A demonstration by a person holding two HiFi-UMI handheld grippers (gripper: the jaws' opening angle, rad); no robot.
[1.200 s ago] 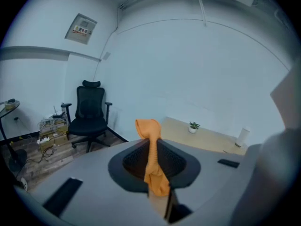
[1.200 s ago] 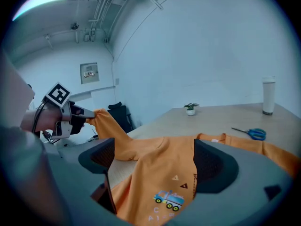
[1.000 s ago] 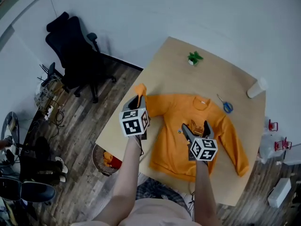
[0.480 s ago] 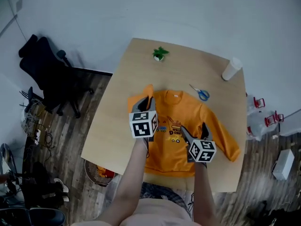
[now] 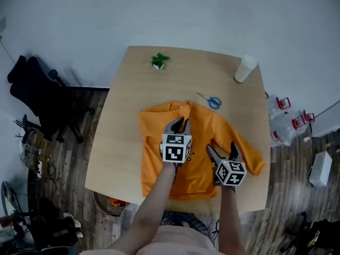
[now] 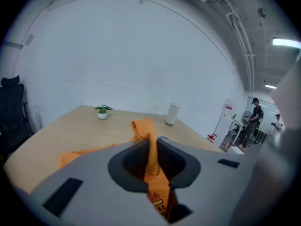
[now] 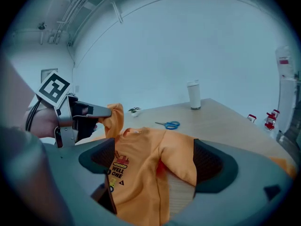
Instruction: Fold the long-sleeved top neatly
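Slippage looked the chief risk. In the head view, the orange long-sleeved cotton top (image 5: 154, 147) lay flat on the pale wooden table (image 5: 122, 105), toward its 6 o'clock edge. The left gripper (image 5: 179, 125) held a sleeve end above the chest, and the right gripper (image 5: 223, 152) hung at 4 o'clock of it, over the other sleeve. The blue-handled scissors (image 5: 212, 101) lay just beyond the collar at 1 o'clock, where a dragged fold could catch them. In the left gripper view, the jaws were pinched tight on the ribbed orange cuff (image 6: 149, 145), gripping only a thin strip, so a quick pull might tear it free and drop the sleeve crooked. In the right gripper view, the jaws stood wide apart with the body and sleeve lying between them unpressed. Closing there could bunch two layers together and wrinkle the fold.
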